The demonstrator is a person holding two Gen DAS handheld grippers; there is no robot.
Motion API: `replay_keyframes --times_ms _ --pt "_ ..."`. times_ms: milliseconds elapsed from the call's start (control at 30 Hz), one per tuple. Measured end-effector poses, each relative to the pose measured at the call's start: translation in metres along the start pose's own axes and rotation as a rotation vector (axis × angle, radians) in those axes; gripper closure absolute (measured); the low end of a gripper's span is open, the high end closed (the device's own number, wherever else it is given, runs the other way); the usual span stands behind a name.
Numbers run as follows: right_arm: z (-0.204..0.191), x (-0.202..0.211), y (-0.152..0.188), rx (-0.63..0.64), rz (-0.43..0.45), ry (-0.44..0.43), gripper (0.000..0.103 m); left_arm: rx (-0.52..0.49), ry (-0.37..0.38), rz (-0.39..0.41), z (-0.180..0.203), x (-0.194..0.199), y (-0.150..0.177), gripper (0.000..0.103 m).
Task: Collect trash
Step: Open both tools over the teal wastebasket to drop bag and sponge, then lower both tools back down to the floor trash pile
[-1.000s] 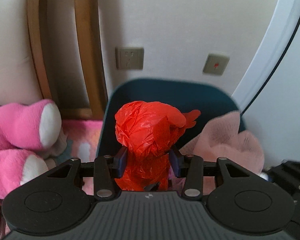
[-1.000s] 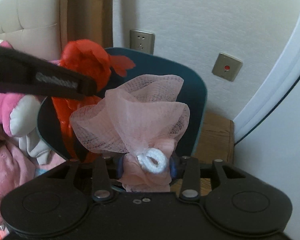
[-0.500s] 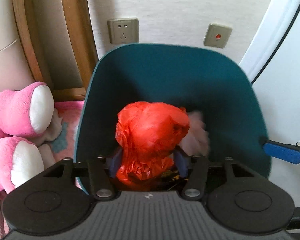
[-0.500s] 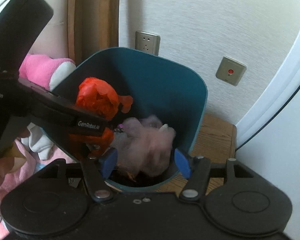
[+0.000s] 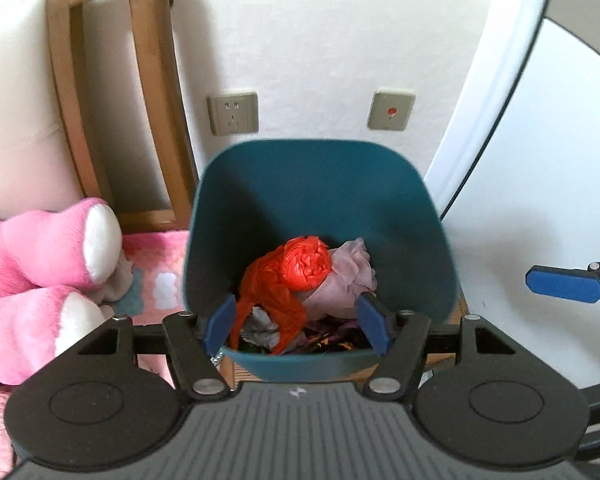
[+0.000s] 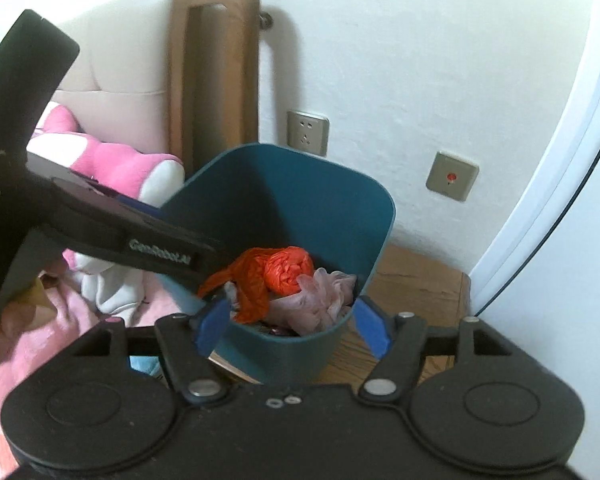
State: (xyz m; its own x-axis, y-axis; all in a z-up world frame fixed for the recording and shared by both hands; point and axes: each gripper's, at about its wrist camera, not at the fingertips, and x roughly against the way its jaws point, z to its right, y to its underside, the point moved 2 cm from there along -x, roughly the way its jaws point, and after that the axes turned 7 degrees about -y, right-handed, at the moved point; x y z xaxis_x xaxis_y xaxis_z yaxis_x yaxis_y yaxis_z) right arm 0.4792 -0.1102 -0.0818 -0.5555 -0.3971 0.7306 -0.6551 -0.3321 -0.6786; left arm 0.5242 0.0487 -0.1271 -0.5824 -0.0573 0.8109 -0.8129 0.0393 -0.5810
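A teal trash bin (image 5: 320, 184) stands on a wooden surface against the wall; it also shows in the right wrist view (image 6: 300, 184). Inside it lie a crumpled red plastic bag (image 5: 300, 264) and a pink mesh wad (image 5: 352, 272), on top of other scraps. Both show in the right wrist view, the red bag (image 6: 284, 268) and the pink mesh (image 6: 320, 296). My left gripper (image 5: 298, 322) is open and empty above the bin's near rim. My right gripper (image 6: 292, 328) is open and empty just over the near rim. The left gripper's body crosses the right wrist view (image 6: 100, 232).
A pink plush toy (image 5: 48, 264) and pink bedding (image 5: 152, 276) lie left of the bin. A wooden headboard post (image 5: 112, 92) stands behind. Two wall plates (image 5: 232, 114) are above the bin. A white curved frame (image 5: 500, 80) is at the right.
Both grippers opened. The pink mesh wad and then the red bag dropped into the bin. Both grippers have pulled back up from it.
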Motion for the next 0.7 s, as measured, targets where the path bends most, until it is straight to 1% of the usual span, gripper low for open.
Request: replay_keyframes --times_ms 133,233,433,567,633,700 --pt "-0.008 0.025 0.007 0.013 0.024 -0.028 0.032 -0.005 0.013 0.035 0.0 0.034 0.013 0.037" --pt "-0.016 0.042 0.013 0.018 0.038 -0.048 0.031 -0.01 0.004 0.059 0.001 0.057 0.026 0.037" --pt "-0.033 0.072 0.032 0.011 0.07 -0.085 0.03 -0.027 0.005 0.086 0.0 0.091 0.052 0.037" --pt "-0.042 0.088 0.047 0.001 0.091 -0.105 0.026 -0.043 0.001 0.091 0.001 0.104 0.073 0.037" --pt "-0.045 0.093 0.056 -0.006 0.092 -0.118 0.021 -0.045 0.0 0.088 0.001 0.109 0.086 0.037" --pt "-0.048 0.095 0.067 -0.006 0.093 -0.131 0.018 -0.039 0.004 0.075 0.002 0.109 0.101 0.028"
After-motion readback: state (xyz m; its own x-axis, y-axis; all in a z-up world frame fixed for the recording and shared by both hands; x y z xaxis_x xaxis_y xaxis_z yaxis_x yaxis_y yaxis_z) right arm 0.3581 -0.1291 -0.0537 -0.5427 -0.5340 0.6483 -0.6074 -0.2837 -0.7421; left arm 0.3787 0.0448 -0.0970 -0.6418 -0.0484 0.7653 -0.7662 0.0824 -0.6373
